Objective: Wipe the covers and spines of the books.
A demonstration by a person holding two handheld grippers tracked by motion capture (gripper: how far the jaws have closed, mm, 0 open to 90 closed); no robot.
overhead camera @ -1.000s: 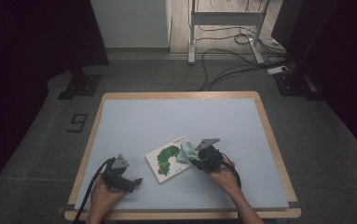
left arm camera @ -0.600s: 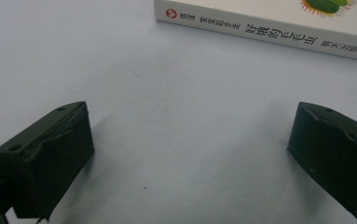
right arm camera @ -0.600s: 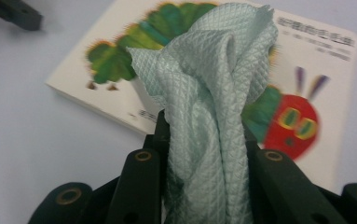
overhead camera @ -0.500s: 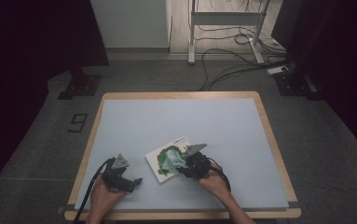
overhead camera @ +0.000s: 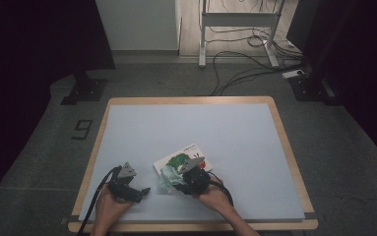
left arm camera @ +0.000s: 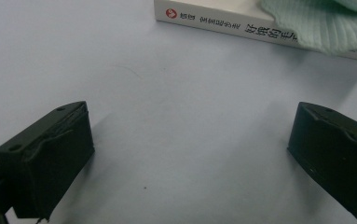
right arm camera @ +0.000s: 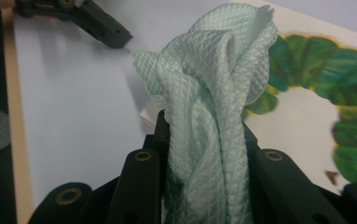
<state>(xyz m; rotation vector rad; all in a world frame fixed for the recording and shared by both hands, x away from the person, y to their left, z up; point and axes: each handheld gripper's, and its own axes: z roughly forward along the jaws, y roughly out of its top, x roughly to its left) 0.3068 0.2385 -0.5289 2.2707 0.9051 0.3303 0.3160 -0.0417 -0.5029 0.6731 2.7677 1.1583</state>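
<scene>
Two grippers work low over the table point(overhead camera: 235, 128). The right gripper point(overhead camera: 176, 179) pinches a pale green cloth point(right arm camera: 213, 107) between its jaws, the cloth draped on a book point(overhead camera: 186, 156) just ahead (caterpillar cover clear in its own view). The left gripper point(overhead camera: 144, 191) is spread wide; its view shows the book's spine point(left arm camera: 241, 25) lettering beyond.

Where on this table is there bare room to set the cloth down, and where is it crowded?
The table is bare across its far half and along its right side, beyond the book. A smaller free patch lies left of the left gripper. It is crowded near the front edge, where the right gripper holds the cloth over the book's corner.
</scene>
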